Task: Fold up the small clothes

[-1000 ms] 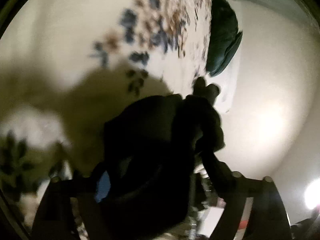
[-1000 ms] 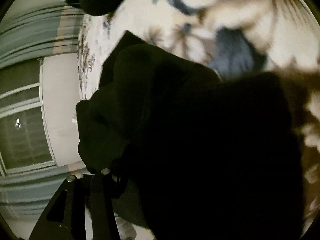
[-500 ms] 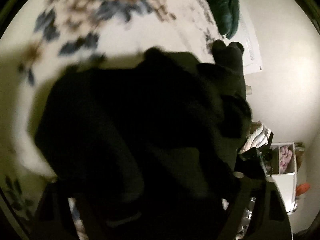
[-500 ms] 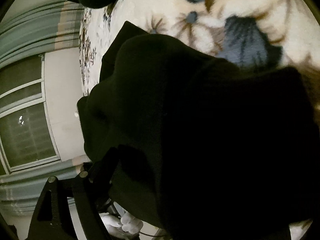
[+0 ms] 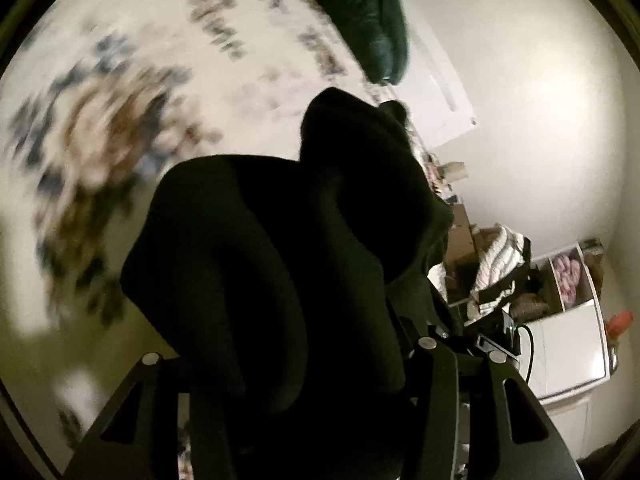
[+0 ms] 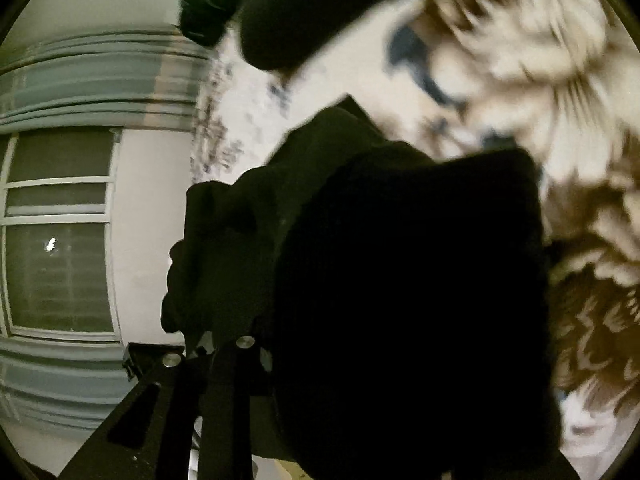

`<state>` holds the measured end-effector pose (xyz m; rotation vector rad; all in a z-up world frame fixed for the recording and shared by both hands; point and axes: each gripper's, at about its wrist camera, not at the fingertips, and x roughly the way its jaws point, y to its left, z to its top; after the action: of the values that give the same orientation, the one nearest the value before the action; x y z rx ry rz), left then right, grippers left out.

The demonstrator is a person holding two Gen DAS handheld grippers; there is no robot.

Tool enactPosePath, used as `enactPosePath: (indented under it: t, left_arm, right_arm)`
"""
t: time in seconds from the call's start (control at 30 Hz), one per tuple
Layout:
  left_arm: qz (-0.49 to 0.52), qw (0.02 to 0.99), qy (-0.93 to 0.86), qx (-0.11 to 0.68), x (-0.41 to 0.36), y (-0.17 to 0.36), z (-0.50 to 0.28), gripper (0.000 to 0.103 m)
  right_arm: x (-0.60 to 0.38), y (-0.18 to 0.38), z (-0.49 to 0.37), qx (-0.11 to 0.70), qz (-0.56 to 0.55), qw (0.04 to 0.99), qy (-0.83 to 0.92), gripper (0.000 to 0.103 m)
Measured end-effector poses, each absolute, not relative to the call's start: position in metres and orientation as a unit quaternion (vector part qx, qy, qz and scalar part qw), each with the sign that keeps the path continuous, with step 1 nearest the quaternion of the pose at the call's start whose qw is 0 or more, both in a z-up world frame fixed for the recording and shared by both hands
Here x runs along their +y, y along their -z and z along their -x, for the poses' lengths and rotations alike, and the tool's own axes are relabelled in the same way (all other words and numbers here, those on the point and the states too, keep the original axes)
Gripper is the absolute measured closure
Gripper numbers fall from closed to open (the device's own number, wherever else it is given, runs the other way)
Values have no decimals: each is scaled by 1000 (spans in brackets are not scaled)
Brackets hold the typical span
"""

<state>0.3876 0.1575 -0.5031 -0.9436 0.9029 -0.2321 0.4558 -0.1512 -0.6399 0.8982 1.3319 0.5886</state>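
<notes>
A black garment [image 5: 280,240] is bunched up between the fingers of my left gripper [image 5: 312,340] and hides their tips. The jaws are closing on it, and it hangs lifted above the floral bedspread [image 5: 160,80]. In the right wrist view the same black garment [image 6: 400,260] drapes over my right gripper [image 6: 340,320]. It covers the right finger, and only the left finger [image 6: 224,364] shows. Those jaws are closing too, with cloth between them. Another dark fold of cloth [image 6: 312,12] hangs blurred at the top.
A dark green pillow [image 5: 372,20] lies at the far end of the bed, and the same pillow [image 6: 208,4] appears in the right wrist view. Cluttered shelves [image 5: 560,280] and a white cabinet [image 5: 568,352] stand by the wall. A window [image 6: 60,232] with grey curtains is on the left.
Both grippers have risen with the black garment. The left one has rolled and swung, so more of the wall and shelves show. In the right view the cloth has bunched narrower.
</notes>
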Motion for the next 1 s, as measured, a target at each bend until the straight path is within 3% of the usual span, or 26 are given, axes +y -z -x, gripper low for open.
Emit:
enactPosePath:
  t: [0.27,0.37,0.5,0.6,0.7,0.77,0.83,1.0]
  left_arm:
    - [387,795,198,424,146,446,-511,58]
    - [357,794,244,428,130,426,-599,58]
    - [315,787,294,442,101,421,-695,57]
    - [278,769,316,481,70,446,-772,55]
    - [233,749,288,549,53,489,-821,51]
    - [222,735,266,583,52,515,-834,49]
    - [243,731,276,575,59,518,-834,47]
    - [202,744,266,578,54,494,-823,47]
  right_arm:
    - [-182,558,-517,495,-434,714,-238,74]
    - [-197,541,-552,450,-464,733,-214,74]
    - [-220,531,-607,388,-484,763,-180,74]
    - [-241,542,-644,359,-500,774,-148,74]
    - [-259,579,-678,373,-500,775,-100,73]
    - [-264,614,-697,441,-484,755,-47,67]
    - [-267,630,-703,479,-461,747,-29,64]
    - [-263,617,-688,488,-413,769,-24,62]
